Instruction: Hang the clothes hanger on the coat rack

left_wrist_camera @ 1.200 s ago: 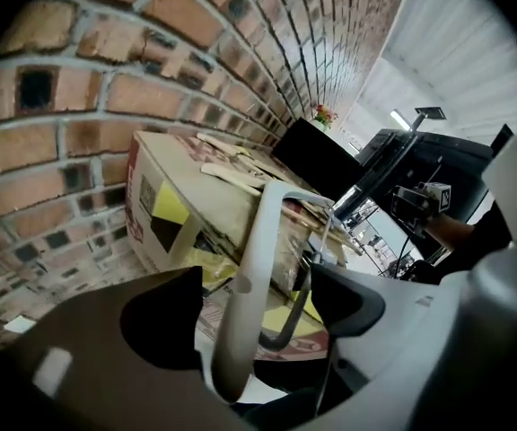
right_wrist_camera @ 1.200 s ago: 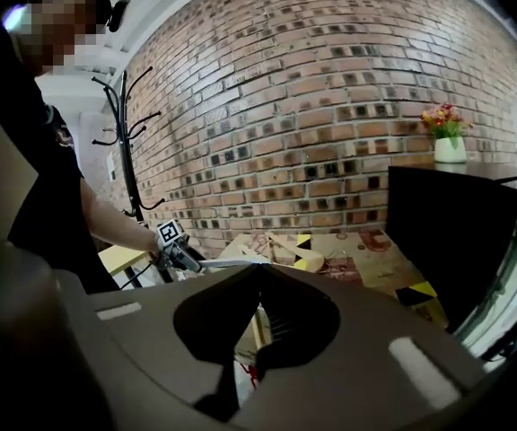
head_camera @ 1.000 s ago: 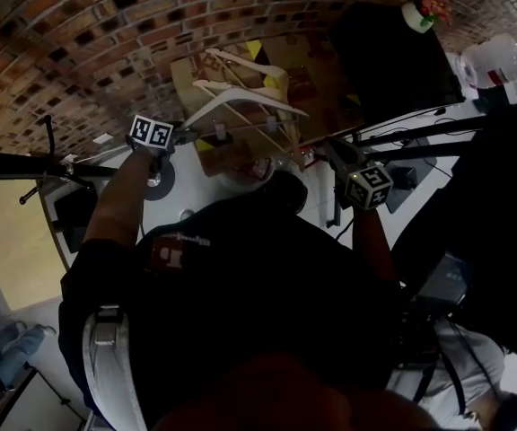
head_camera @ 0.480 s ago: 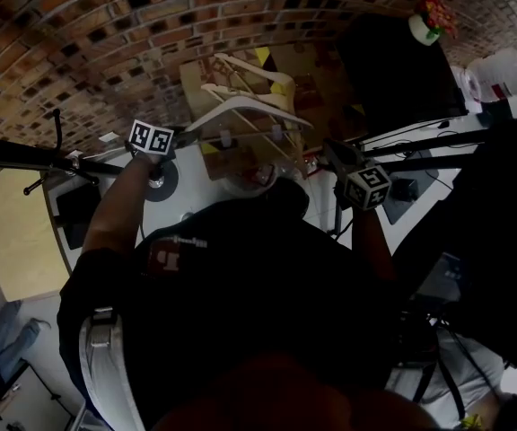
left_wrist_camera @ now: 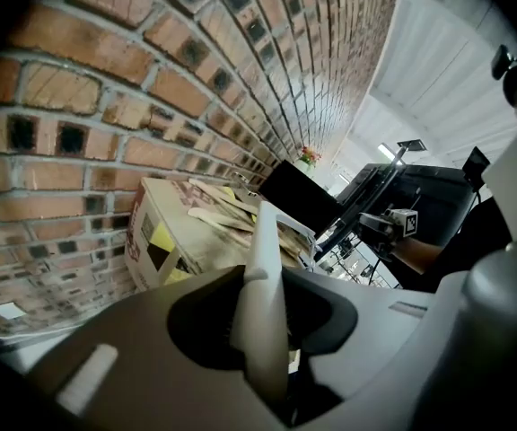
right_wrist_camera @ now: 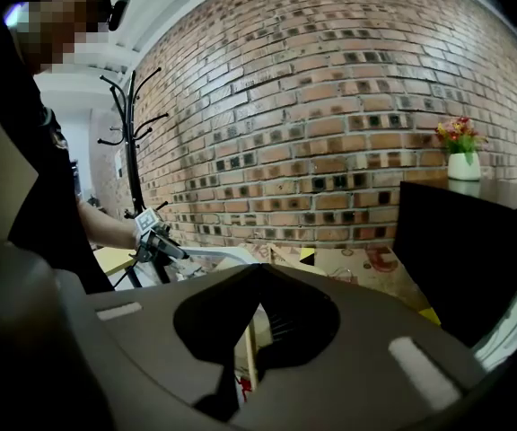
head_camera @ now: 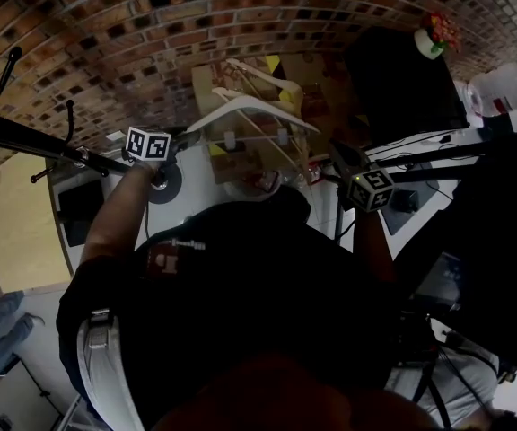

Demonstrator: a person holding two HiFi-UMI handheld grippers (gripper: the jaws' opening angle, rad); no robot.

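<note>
A white clothes hanger [head_camera: 251,108] hangs in the air over a cardboard box [head_camera: 240,77] of more hangers. My left gripper [head_camera: 182,138] is shut on the hanger's left arm. In the left gripper view that white arm [left_wrist_camera: 264,241] is pinched between the jaws of my left gripper [left_wrist_camera: 264,330]. My right gripper [head_camera: 332,156] is at the hanger's right end. A thin pale bar [right_wrist_camera: 246,353] of the hanger sits in the narrow gap of my right gripper [right_wrist_camera: 248,371]. The black coat rack [head_camera: 25,137] stands at the far left, apart from the hanger.
A brick wall [head_camera: 133,25] runs behind the box. A black monitor [head_camera: 402,79] and a flower pot [head_camera: 431,27] stand at the right. A white table [head_camera: 196,191] lies below the grippers. In the right gripper view the coat rack [right_wrist_camera: 133,133] rises behind the left gripper [right_wrist_camera: 155,232].
The left gripper and the hanger have risen a little. The right gripper has kept by the hanger's right end. More of the coat rack shows at the left.
</note>
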